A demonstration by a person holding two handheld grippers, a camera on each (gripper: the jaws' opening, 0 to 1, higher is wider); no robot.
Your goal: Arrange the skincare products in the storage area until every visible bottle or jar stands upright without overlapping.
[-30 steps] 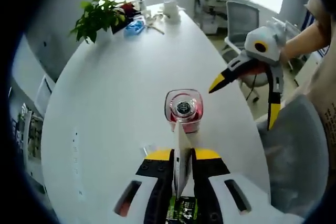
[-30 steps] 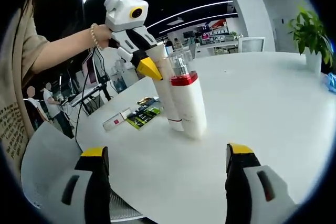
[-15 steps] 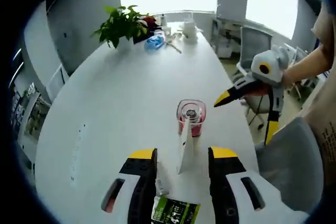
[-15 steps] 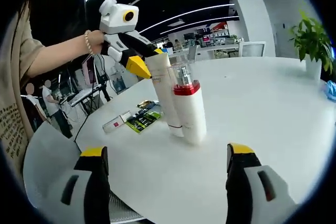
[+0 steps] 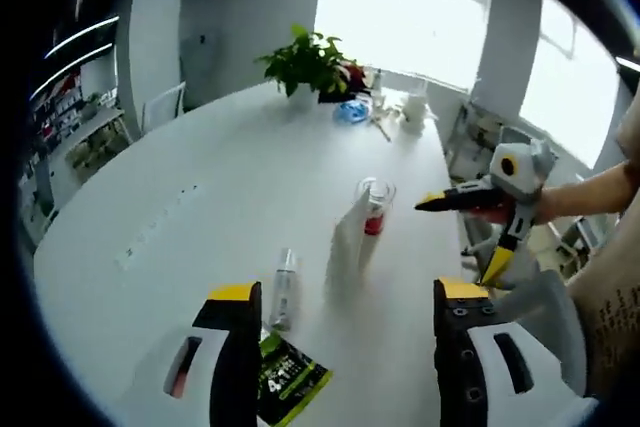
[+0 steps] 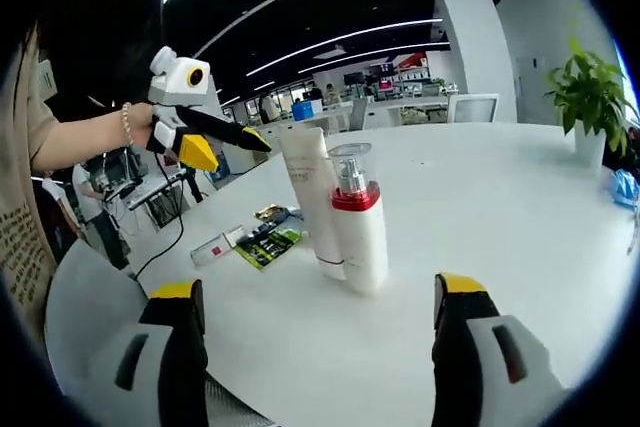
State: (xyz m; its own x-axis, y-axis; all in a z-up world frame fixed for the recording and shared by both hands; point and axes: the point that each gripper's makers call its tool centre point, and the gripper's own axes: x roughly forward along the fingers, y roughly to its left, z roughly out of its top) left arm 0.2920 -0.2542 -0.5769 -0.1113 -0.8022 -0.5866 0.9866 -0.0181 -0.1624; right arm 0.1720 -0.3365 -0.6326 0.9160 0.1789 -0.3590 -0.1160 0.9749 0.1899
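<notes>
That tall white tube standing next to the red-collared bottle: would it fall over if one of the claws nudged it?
Probably. The white tube is tall and slim and stands on a narrow end, so a push near its top would likely tip it. It stands close against the pump bottle, which it might knock.

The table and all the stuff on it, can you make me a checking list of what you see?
Surface: white table, mostly bare.
Job's things: white tube and pump bottle with red band stand upright, side by side; small clear bottle lies flat.
Clutter: green packet near the lying bottle.
Grippers: left gripper open, holding nothing; right gripper open, holding nothing.
Cables: dark cable hangs beyond the table edge.
Surroundings: potted plant at the far end, office chairs, bright windows.
</notes>
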